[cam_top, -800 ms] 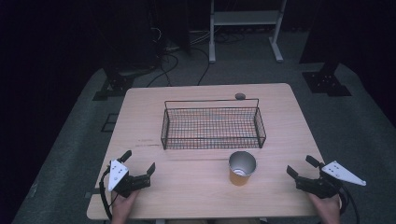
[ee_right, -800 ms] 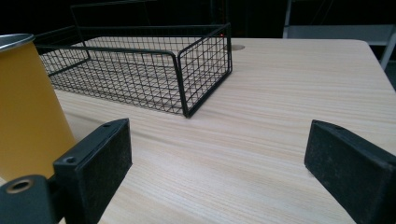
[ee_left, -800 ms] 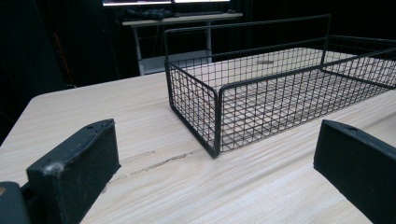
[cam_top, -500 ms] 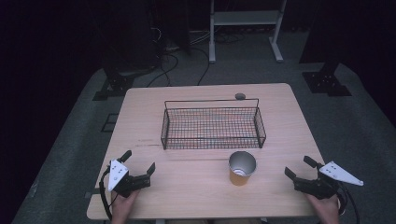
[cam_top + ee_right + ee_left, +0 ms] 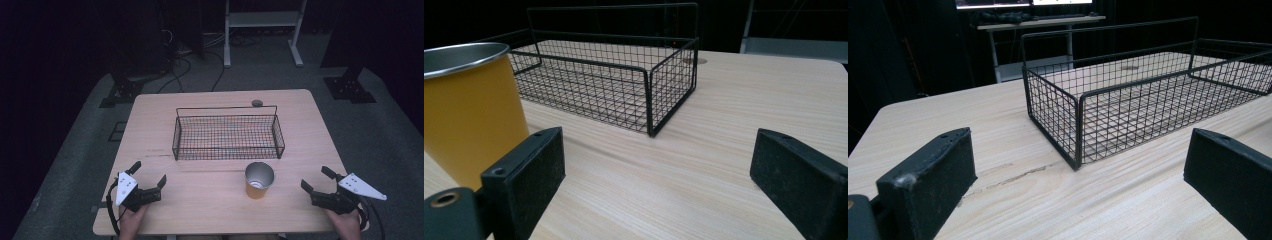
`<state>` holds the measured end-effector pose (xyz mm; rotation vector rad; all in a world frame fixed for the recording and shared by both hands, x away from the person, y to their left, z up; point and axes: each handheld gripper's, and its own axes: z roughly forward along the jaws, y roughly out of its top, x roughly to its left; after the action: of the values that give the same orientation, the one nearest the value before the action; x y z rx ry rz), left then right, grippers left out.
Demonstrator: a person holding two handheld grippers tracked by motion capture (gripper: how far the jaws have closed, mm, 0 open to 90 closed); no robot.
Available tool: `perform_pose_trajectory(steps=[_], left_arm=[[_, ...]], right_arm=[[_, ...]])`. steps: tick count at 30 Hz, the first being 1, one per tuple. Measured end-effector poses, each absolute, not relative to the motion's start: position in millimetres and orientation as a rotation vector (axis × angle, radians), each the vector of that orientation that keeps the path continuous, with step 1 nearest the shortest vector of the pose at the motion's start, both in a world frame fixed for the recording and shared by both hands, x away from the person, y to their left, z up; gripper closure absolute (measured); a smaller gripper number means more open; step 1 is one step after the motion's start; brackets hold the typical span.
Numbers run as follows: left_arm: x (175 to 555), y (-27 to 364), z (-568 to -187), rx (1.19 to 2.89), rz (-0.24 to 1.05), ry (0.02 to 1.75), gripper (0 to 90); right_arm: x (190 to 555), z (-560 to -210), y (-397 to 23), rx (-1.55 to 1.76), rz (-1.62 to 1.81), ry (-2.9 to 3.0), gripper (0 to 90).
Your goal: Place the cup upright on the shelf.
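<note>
From above, we see the cup (image 5: 259,179) upright on the worktop (image 5: 210,210), just near of the wire basket (image 5: 228,135). Our left gripper (image 5: 148,176) and right gripper (image 5: 317,180) rest at the near corners, jaws spread. In the right gripper view, the cup (image 5: 469,110) stands left of the empty jaws.

Obstacles on the table (image 5: 150,135): wire basket (image 5: 228,136), standing mid-table with raised walls and a tall rear rail; yellow cup (image 5: 259,180), upright just in front of the basket's right end, near the right gripper (image 5: 320,186). Free room: bare wood ahead of the left gripper (image 5: 149,176) up to the basket's corner; open strips along both sides of the basket.
</note>
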<state>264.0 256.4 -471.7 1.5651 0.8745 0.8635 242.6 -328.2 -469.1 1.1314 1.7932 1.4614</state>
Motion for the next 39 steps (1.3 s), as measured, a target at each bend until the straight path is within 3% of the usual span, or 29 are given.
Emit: perform_pose_trajectory(steps=[36,39], left_arm=[[263,256,-472,1.561,0.868,0.876,0.0],[263,256,-472,1.562,0.866,0.876,0.0]], right_arm=[[238,-465,-264,0.949,1.46,1.997,6.6],[237,-465,-254,0.92,1.447,2.027,2.6]])
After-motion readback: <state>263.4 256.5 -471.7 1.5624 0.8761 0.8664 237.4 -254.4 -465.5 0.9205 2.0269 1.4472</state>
